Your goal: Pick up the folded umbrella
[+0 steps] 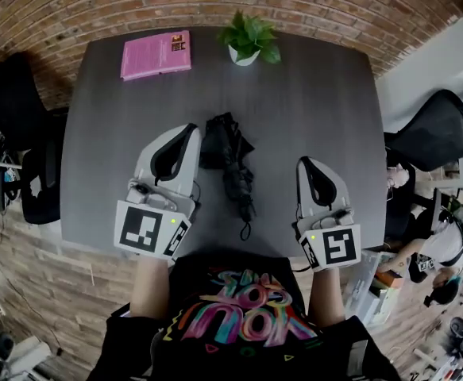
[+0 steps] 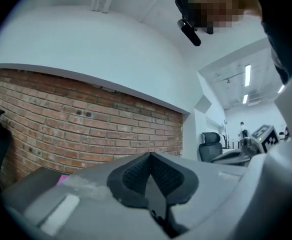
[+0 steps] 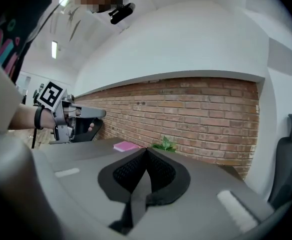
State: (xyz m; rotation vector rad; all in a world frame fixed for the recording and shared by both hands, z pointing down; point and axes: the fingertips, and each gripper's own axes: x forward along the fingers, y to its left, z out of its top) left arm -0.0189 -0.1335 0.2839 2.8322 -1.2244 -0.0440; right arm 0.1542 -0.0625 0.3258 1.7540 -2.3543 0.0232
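On the table (image 1: 318, 109), the umbrella (image 1: 229, 161) lies between the left gripper (image 1: 190, 130) and right gripper (image 1: 306, 163), book (image 1: 156, 54) and plant (image 1: 249, 38) behind it.

- table (image 1: 318, 109): dark grey, matt, faint grain
- umbrella (image 1: 229, 153): black cloth, crumpled, matt
- book (image 1: 156, 54): pink paper cover, smooth
- wall (image 3: 196, 114): red brick, rough, matt
- pot (image 1: 242, 55): white, smooth
- left gripper (image 2: 150, 155), right gripper (image 3: 146, 150): light grey plastic shells, smooth, matt
- pads (image 3: 128, 171): black, finely ribbed, rubbery look
- floor (image 1: 32, 268): wood-look planks, matt
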